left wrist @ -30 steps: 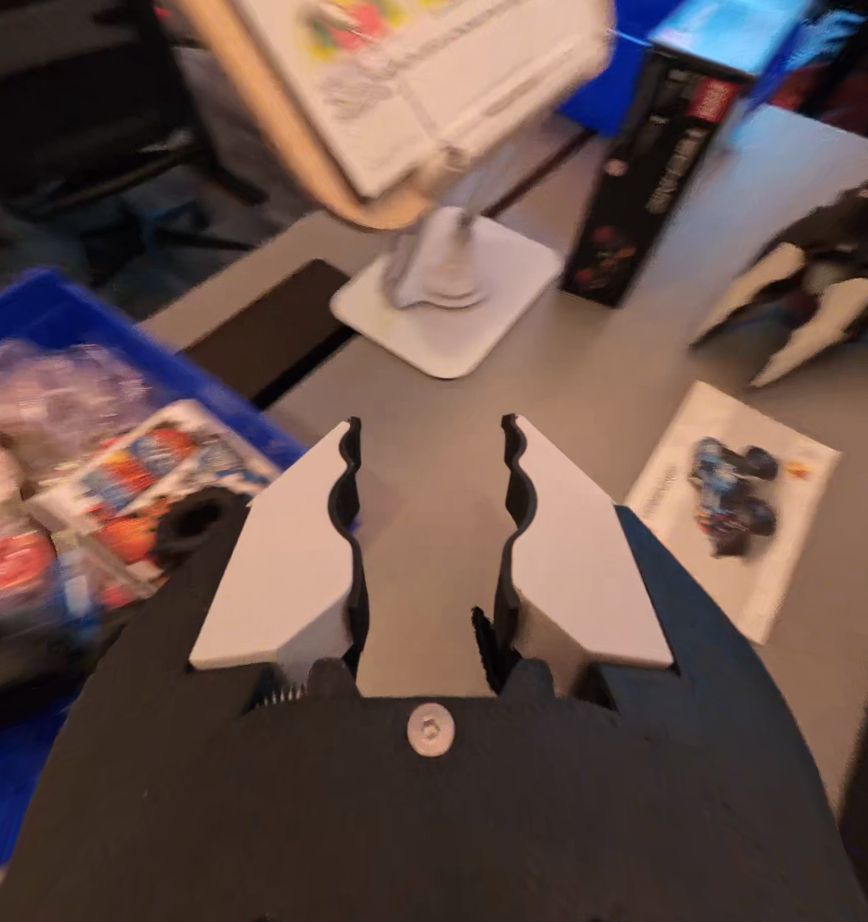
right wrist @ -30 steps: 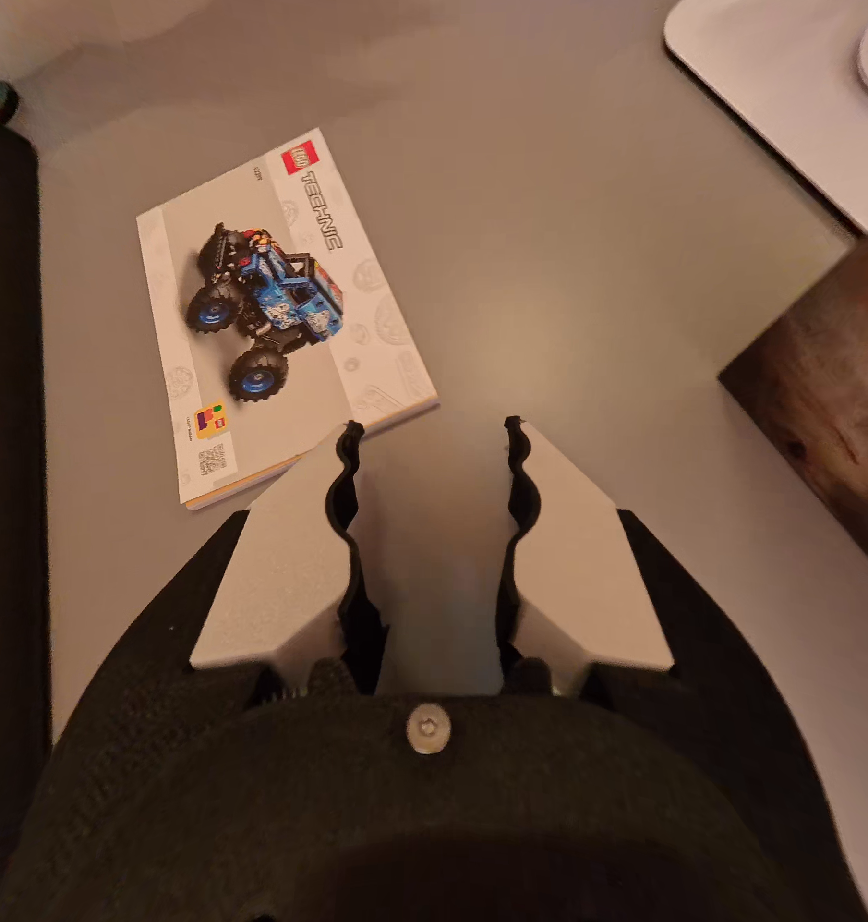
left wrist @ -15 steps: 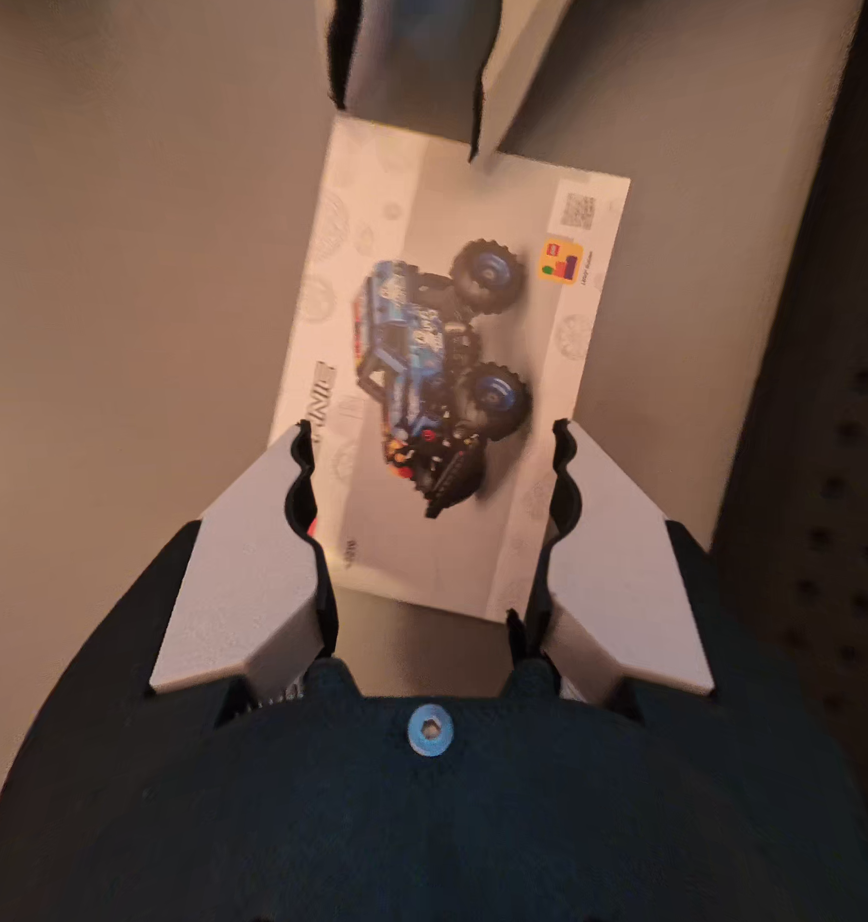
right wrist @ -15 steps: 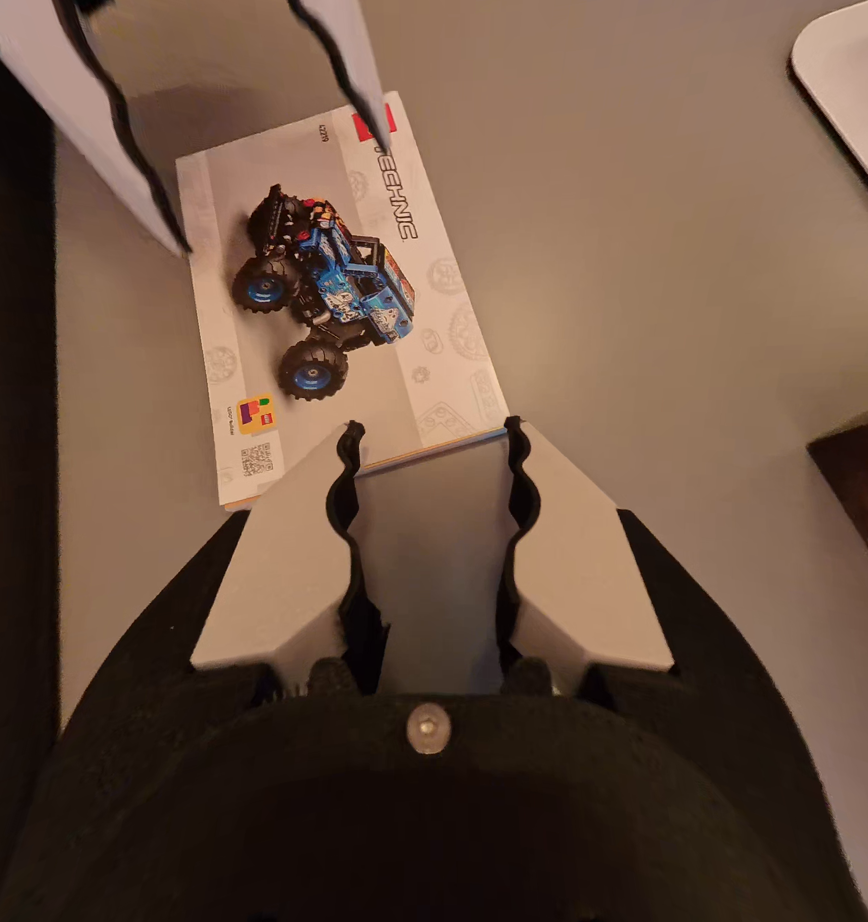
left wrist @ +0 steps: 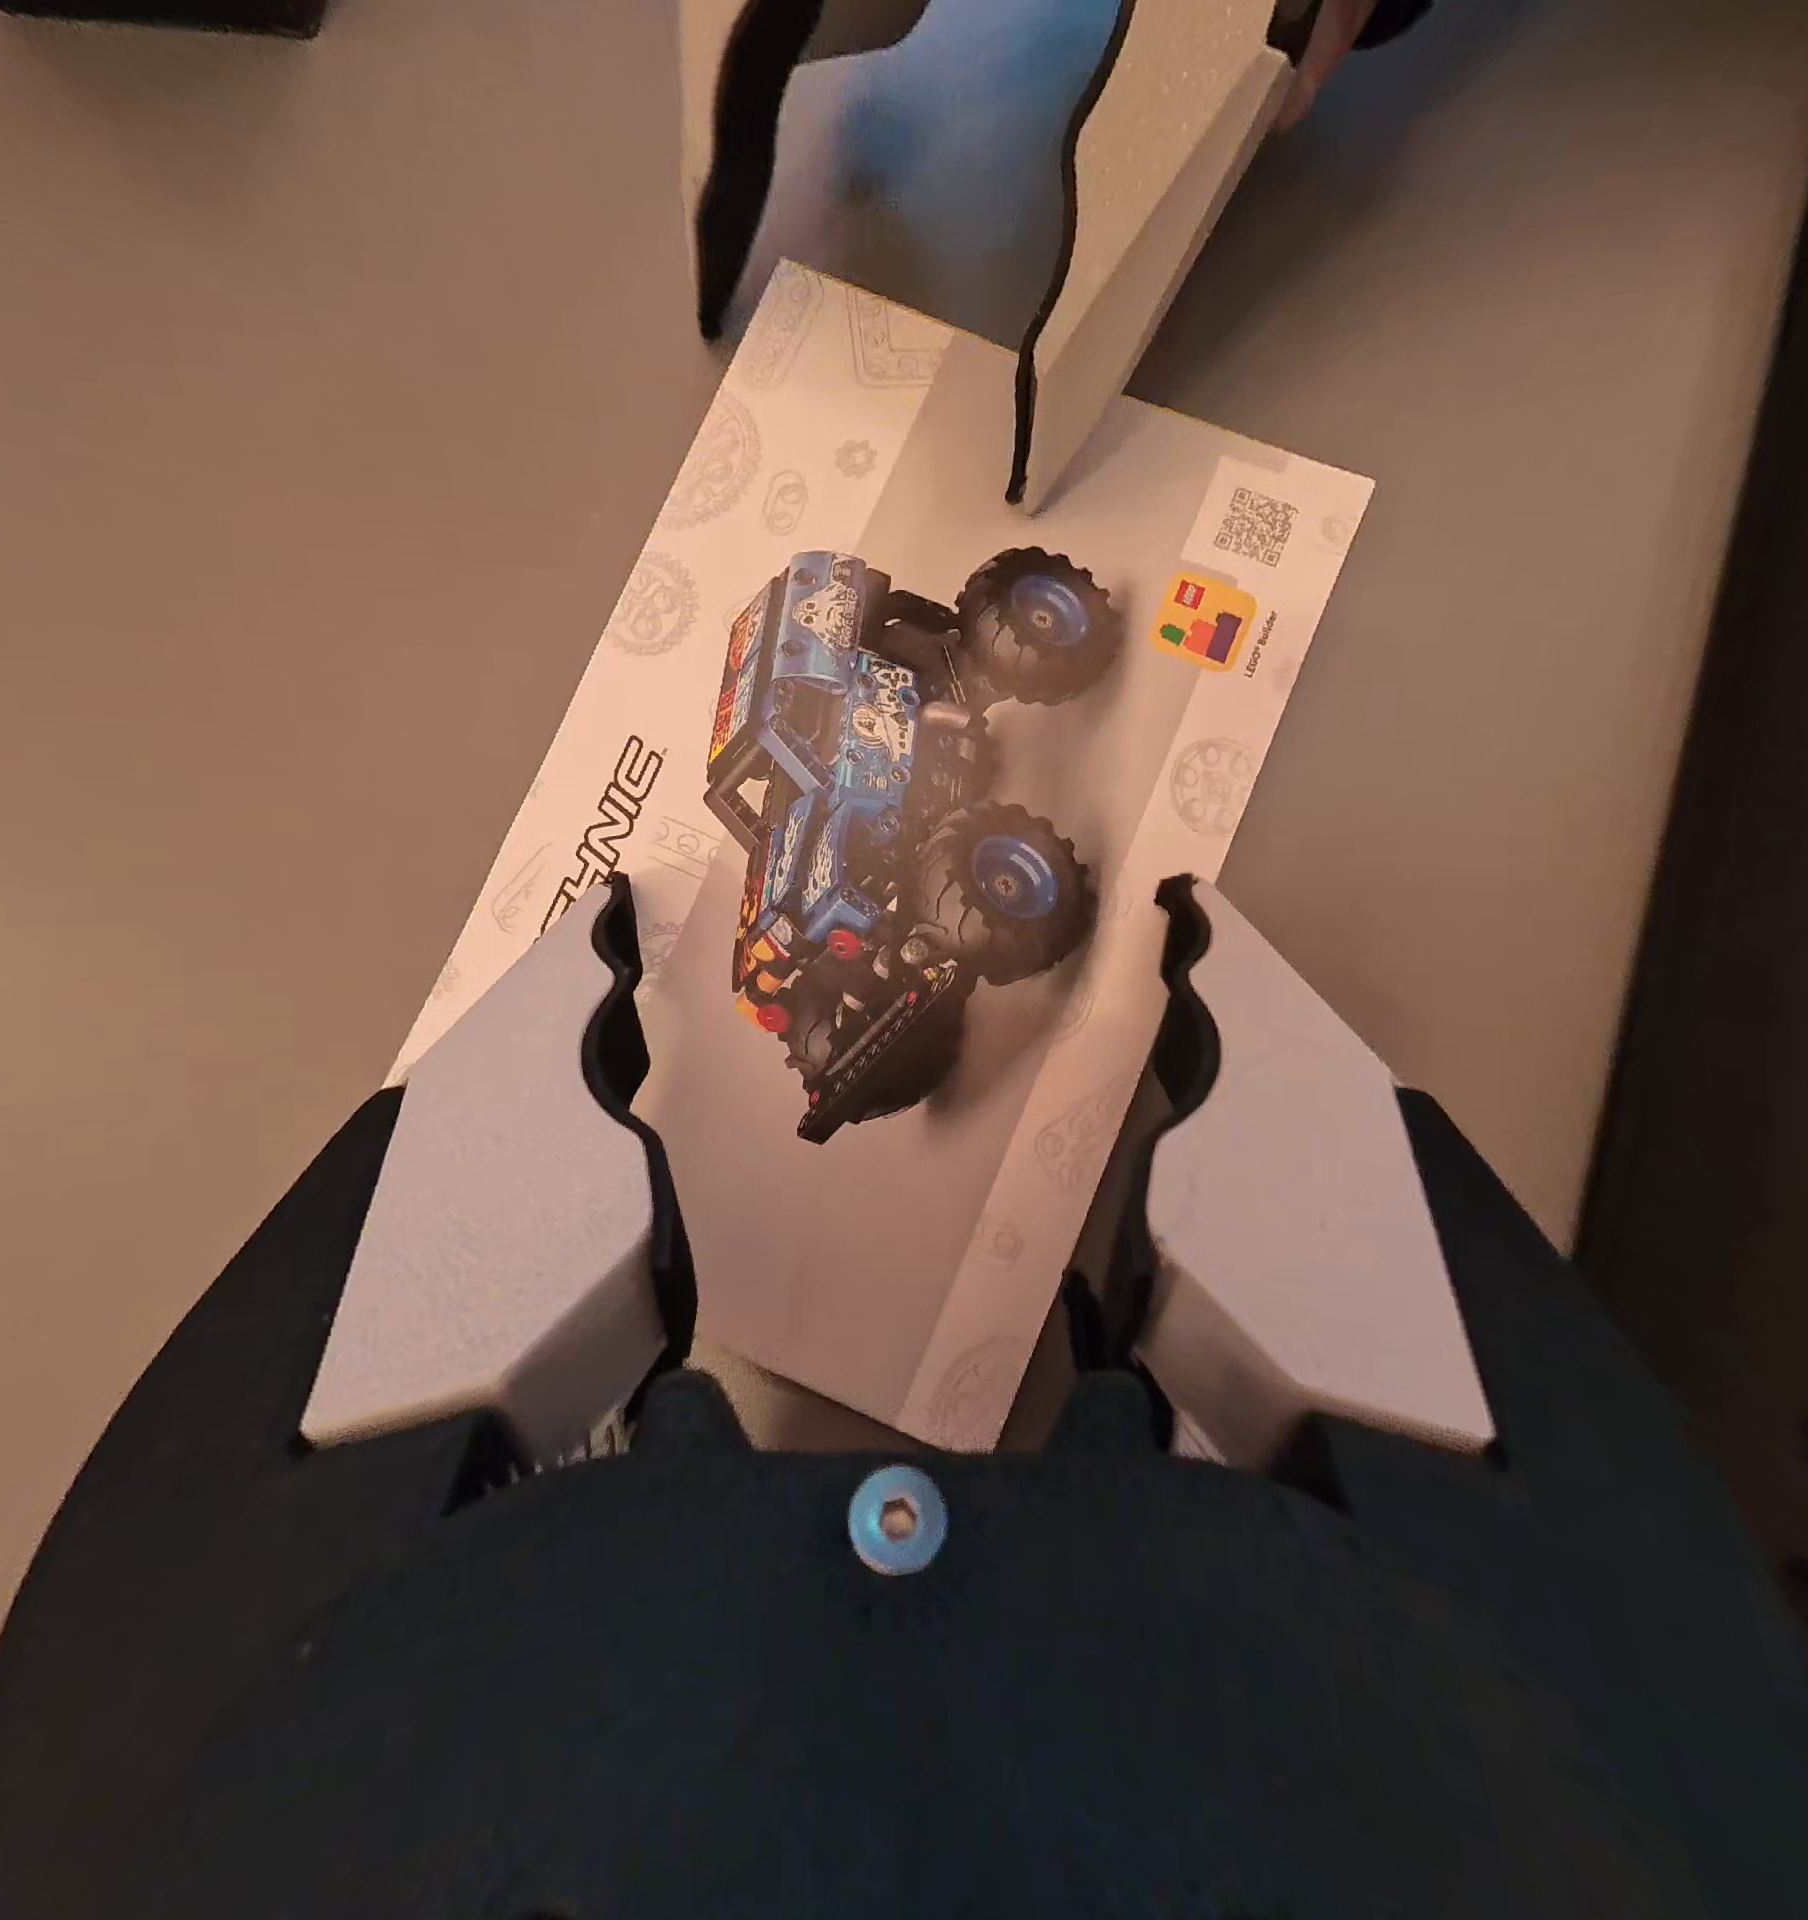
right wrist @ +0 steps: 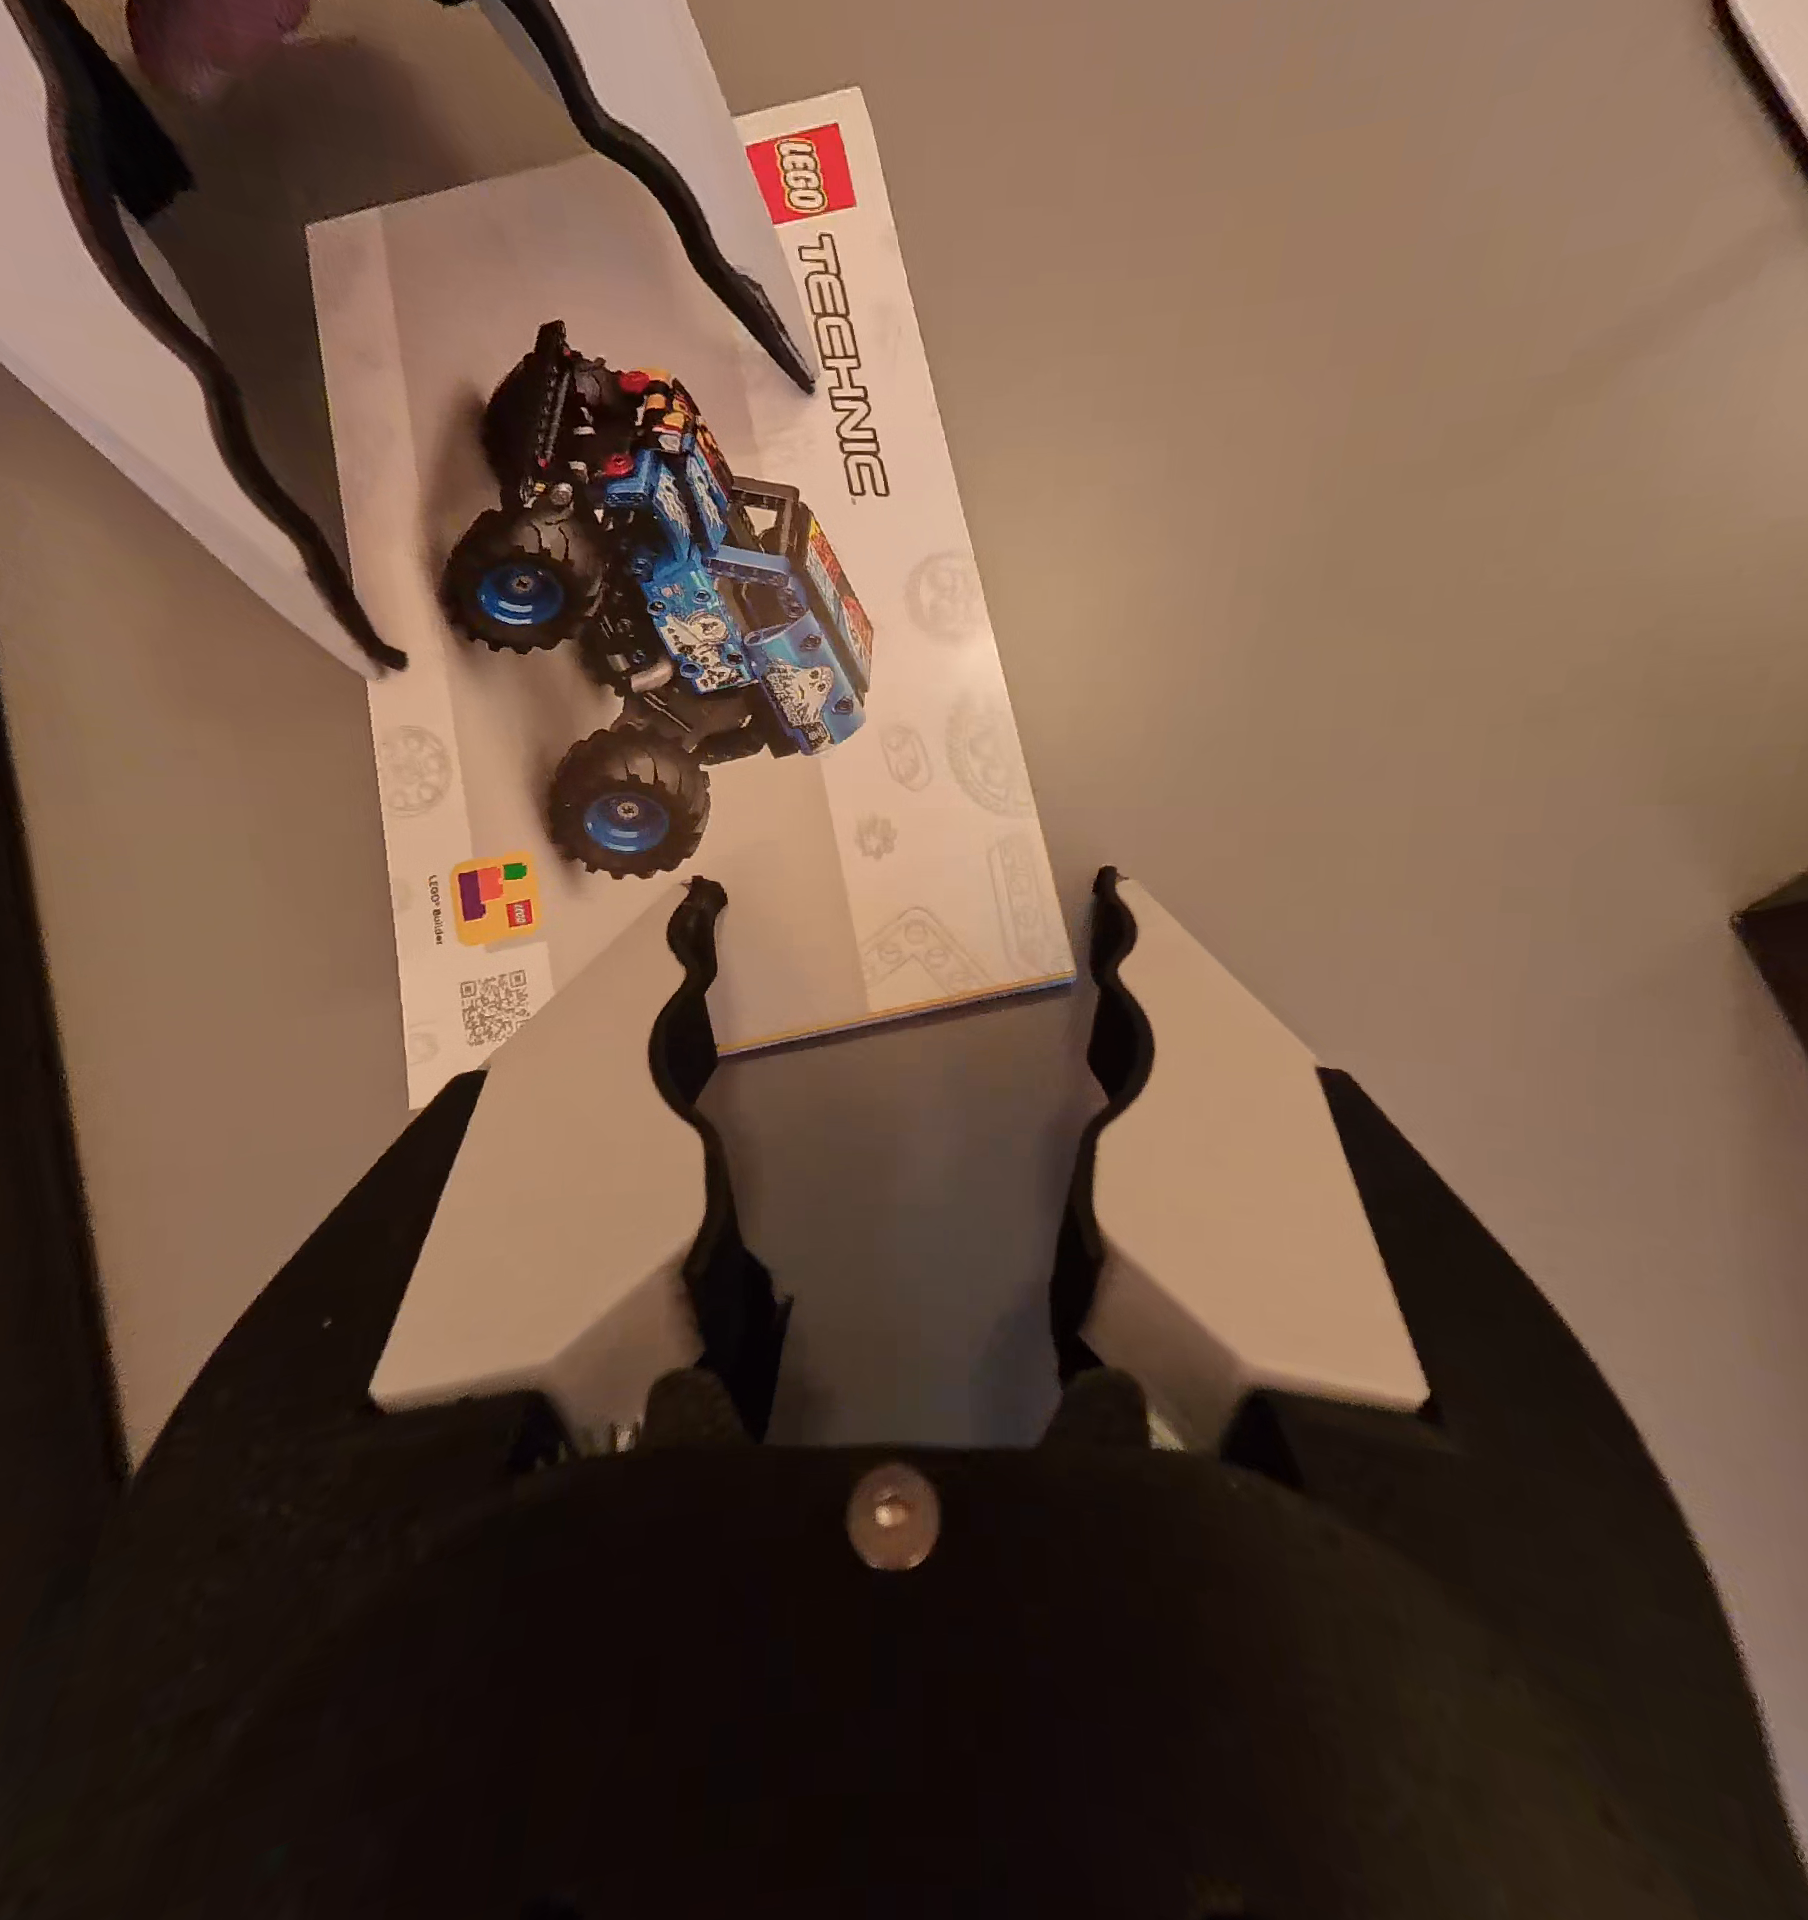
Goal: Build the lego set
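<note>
Instruction booklet (left wrist: 941, 1226): lies flat on the grey tabletop (left wrist: 256, 520), cover up, showing a blue monster truck.
Left tool (left wrist: 895, 904): jaws spread wide, empty, poised over the booklet's near half.
Right tool (right wrist: 900, 883): jaws apart, empty, at the booklet's opposite edge, facing the left tool.

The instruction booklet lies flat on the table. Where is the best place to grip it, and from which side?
Probably the short edge of the instruction booklet nearest the right gripper. It lies flat on the grey table, so no face can be pinched; a low approach from that side, one finger slid under the page edges, seems best.
</note>
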Action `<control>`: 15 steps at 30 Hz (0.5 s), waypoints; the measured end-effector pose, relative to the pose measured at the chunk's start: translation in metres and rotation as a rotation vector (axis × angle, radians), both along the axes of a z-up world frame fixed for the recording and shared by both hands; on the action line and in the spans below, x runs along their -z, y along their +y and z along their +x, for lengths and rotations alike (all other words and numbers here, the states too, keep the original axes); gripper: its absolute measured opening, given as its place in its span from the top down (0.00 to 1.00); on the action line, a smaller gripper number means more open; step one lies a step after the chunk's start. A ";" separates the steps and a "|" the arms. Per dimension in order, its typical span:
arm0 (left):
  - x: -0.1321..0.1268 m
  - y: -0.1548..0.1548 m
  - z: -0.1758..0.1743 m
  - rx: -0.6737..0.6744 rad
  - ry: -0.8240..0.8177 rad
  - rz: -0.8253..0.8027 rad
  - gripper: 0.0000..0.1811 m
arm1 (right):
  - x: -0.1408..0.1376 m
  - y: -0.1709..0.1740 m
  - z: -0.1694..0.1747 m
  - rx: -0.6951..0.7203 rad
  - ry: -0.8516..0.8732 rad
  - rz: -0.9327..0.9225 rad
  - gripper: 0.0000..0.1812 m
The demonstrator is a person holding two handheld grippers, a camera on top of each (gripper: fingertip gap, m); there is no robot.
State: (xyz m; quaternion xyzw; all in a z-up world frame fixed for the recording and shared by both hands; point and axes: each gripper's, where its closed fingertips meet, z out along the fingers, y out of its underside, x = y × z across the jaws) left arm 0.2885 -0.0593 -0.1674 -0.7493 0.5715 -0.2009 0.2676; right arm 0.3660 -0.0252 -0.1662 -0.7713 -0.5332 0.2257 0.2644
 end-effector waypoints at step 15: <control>0.003 -0.007 -0.021 -0.074 0.101 0.013 0.42 | -0.005 0.011 0.002 -0.012 -0.129 0.146 0.87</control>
